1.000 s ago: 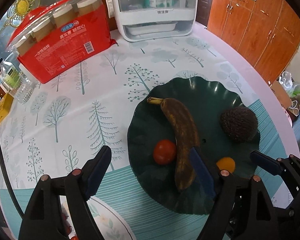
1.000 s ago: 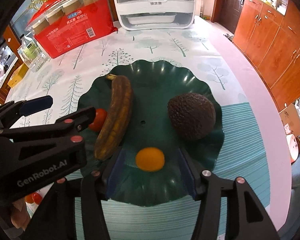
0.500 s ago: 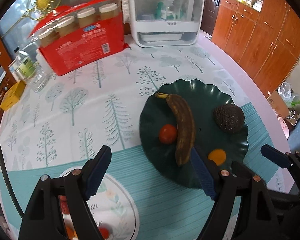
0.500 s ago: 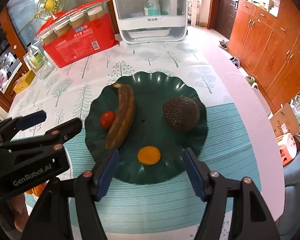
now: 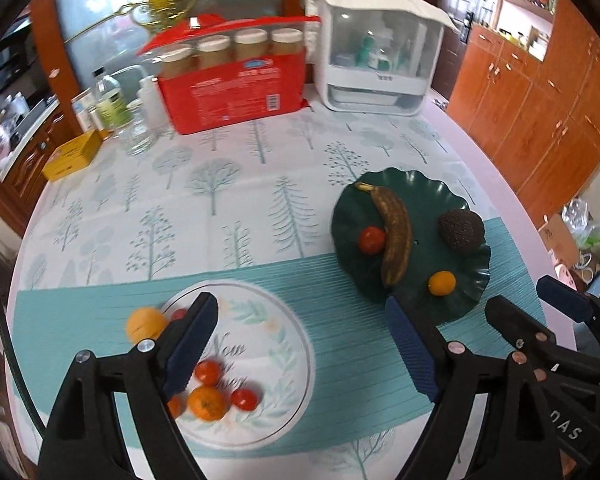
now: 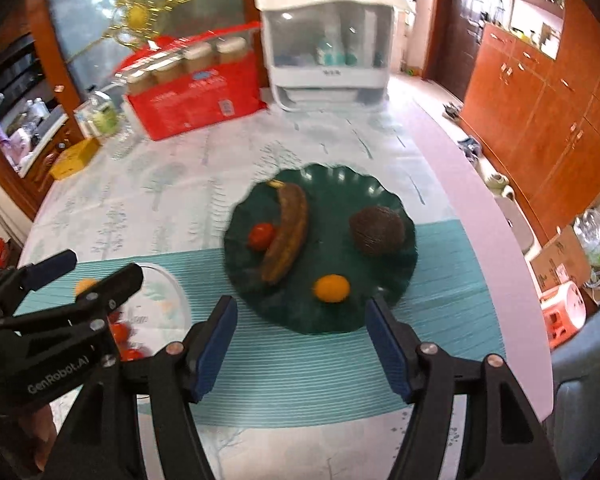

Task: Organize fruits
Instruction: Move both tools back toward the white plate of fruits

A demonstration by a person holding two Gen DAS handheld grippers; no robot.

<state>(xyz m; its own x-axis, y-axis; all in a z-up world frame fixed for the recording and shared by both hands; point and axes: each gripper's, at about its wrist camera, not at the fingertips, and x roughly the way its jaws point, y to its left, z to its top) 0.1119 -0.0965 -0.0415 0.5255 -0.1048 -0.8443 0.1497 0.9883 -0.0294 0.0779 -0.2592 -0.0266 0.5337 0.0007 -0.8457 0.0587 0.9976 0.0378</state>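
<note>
Both tools were raised clear of the green plate (image 6: 396, 208); the left tool (image 5: 300, 344) and right tool (image 6: 300, 340) were spread further, empty, with the small orange (image 6: 332, 288) left deposited.

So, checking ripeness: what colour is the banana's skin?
Mostly dark brown, banana; clearest in the left wrist view.

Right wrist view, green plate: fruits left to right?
On the green plate: tomato → banana → small orange → avocado.
</note>
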